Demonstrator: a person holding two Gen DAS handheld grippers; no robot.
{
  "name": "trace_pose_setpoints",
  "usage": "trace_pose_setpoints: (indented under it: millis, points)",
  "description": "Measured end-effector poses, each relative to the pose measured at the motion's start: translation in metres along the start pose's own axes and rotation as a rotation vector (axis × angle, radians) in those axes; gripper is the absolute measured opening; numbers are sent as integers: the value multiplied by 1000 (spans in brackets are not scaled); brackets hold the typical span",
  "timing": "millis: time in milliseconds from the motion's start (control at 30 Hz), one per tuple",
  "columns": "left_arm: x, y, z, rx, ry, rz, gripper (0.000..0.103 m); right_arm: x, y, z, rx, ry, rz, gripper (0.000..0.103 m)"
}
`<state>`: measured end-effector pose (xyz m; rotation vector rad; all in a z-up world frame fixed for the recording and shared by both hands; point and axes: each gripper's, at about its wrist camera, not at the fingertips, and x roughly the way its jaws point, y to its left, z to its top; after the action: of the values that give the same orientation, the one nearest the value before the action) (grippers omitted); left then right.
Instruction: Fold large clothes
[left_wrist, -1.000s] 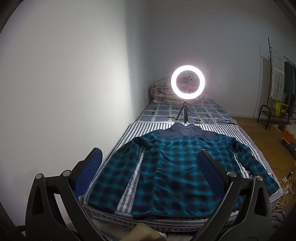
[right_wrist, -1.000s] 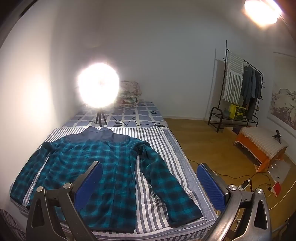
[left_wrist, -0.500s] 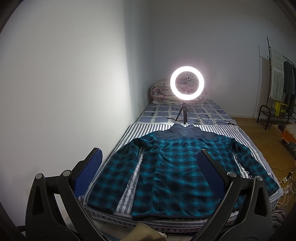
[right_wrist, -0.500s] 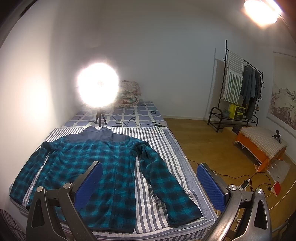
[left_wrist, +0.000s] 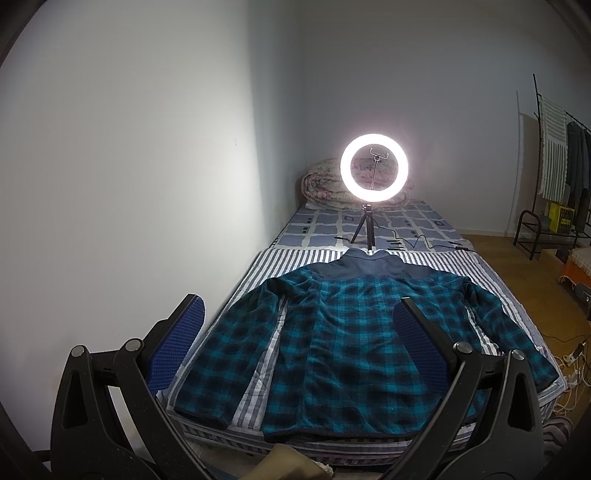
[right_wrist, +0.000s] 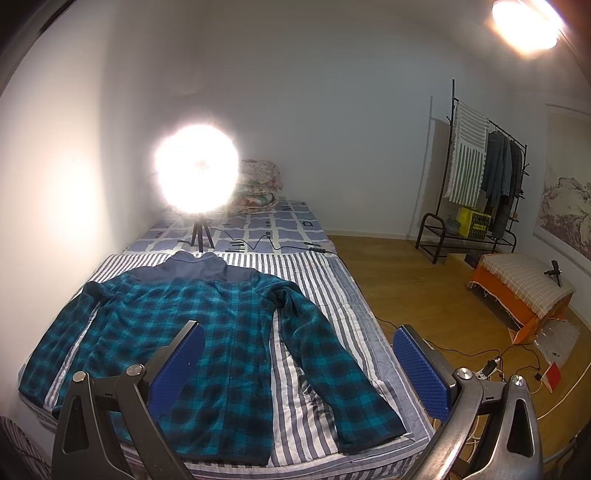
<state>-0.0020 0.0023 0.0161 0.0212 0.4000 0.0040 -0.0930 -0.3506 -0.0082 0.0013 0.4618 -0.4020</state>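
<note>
A teal and black plaid fleece jacket (left_wrist: 343, 343) (right_wrist: 207, 332) with a dark blue collar lies flat and spread out on the striped bed cover (left_wrist: 291, 258) (right_wrist: 310, 284), both sleeves angled out from the body. My left gripper (left_wrist: 295, 332) hovers open above the foot of the bed, well short of the jacket's hem, nothing between its blue pads. My right gripper (right_wrist: 297, 354) also stands open and empty, held over the bed's right side near the right sleeve (right_wrist: 343, 373).
A lit ring light on a small tripod (left_wrist: 373, 173) (right_wrist: 197, 173) stands on the bed beyond the collar, cables beside it. Folded quilts (right_wrist: 258, 186) lie at the head. A white wall borders the bed's left. Clothes rack (right_wrist: 480, 184), orange-draped bench (right_wrist: 521, 288) and floor cables (right_wrist: 498, 365) sit right.
Both views have shifted only slightly; the jacket appears a little nearer and lower in the left wrist view. The jacket itself has not moved and both grippers stay open.
</note>
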Motion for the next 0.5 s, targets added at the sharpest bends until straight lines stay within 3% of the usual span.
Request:
trace_pose_setpoints:
  millis: [500]
  points:
    - [-1,0,0,1,-2,2,103,0,2,-1,-1,-1,0,103]
